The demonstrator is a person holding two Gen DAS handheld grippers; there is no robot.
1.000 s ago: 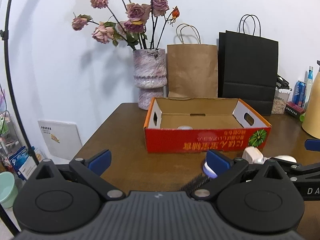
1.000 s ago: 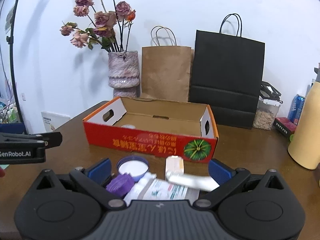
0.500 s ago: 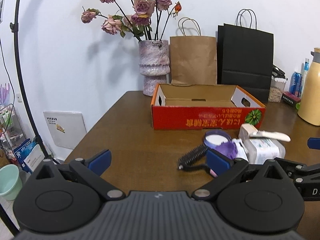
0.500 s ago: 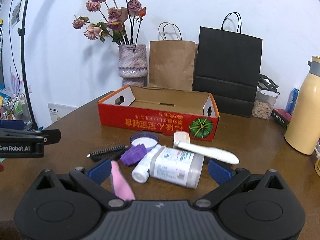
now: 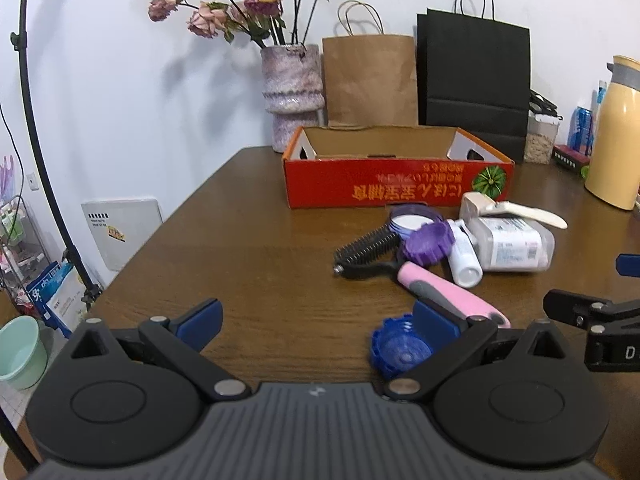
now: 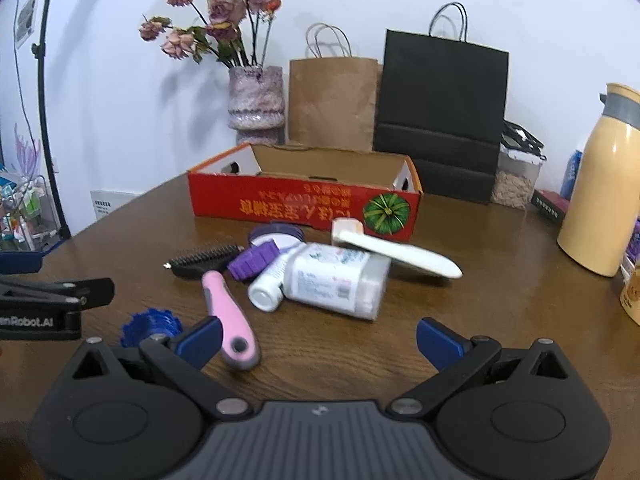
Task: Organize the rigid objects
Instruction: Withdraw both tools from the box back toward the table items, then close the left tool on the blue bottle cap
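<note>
A red cardboard box (image 5: 396, 186) (image 6: 304, 204) stands open on the brown table. In front of it lies a pile: a pink-handled black comb (image 5: 448, 290) (image 6: 228, 312), a purple gear-shaped cap (image 5: 428, 245) (image 6: 252, 260), a purple-rimmed lid (image 5: 412, 220), a white bottle (image 5: 508, 242) (image 6: 332, 280), a cream tool (image 5: 516, 210) (image 6: 396, 252) and a blue gear-shaped cap (image 5: 398, 350) (image 6: 150, 324). My left gripper (image 5: 318, 322) is open and empty, near the blue cap. My right gripper (image 6: 320, 336) is open and empty, in front of the bottle.
At the back stand a vase of dried roses (image 5: 292, 92), a brown paper bag (image 5: 370, 80) and a black paper bag (image 5: 474, 80). A yellow thermos (image 6: 600, 184) and a jar (image 6: 516, 184) are at the right. The table's left edge drops to the floor.
Both grippers have drawn back from the box and risen. The pile, the pink comb handle and the blue cap have come into view. Both stay open.
</note>
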